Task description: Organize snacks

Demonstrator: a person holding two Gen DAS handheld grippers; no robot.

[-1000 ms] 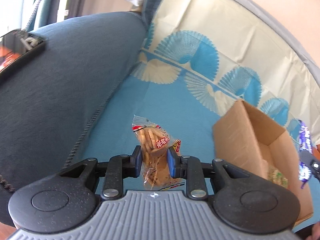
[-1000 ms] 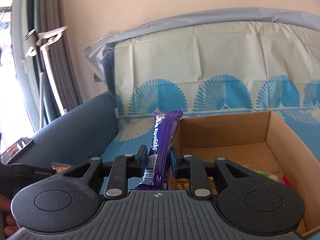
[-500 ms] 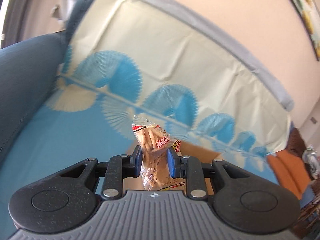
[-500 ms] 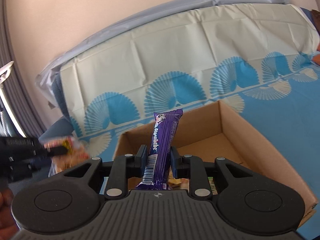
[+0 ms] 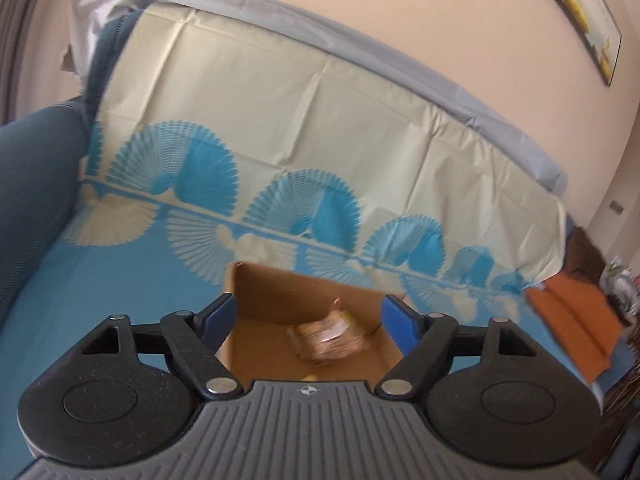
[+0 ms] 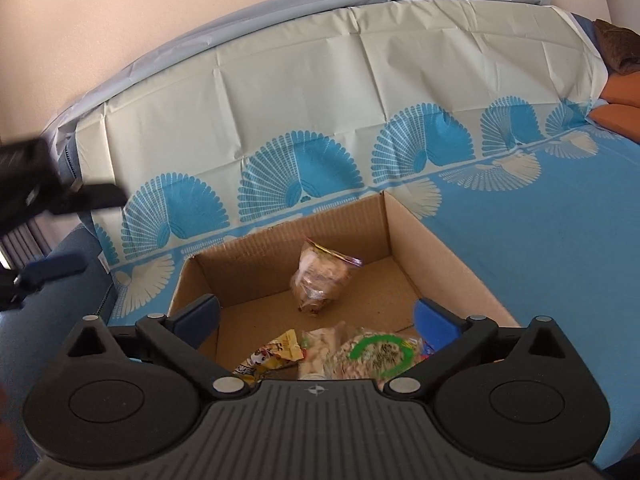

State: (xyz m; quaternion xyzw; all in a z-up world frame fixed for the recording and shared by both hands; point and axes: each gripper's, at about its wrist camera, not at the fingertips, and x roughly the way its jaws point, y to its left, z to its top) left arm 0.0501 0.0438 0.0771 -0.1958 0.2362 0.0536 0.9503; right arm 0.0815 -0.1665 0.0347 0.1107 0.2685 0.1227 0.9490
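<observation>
An open cardboard box (image 6: 432,252) stands on the blue fan-patterned cloth (image 6: 540,240). A clear bag of brown biscuits (image 6: 320,276) lies on the box floor, blurred in the left wrist view (image 5: 328,340). Several snack packets lie at the near side, among them a yellow one (image 6: 276,356) and a green-ringed one (image 6: 380,354). My left gripper (image 5: 309,314) hangs over the box (image 5: 280,300), its jaws opening with nothing between them. My right gripper (image 6: 316,318) is also over the box, jaws opening and empty. The purple bar is out of sight. The left gripper (image 6: 100,230) shows at the left edge.
The cloth runs up the sofa back (image 5: 320,120) against a plain wall. A dark blue armrest (image 5: 32,168) rises on the left. Orange cushions (image 6: 620,116) lie at the far right end.
Both grippers went from shut to wide open. The biscuit bag dropped from the left gripper into the box, and the purple bar left the right gripper. Both views swung over the box.
</observation>
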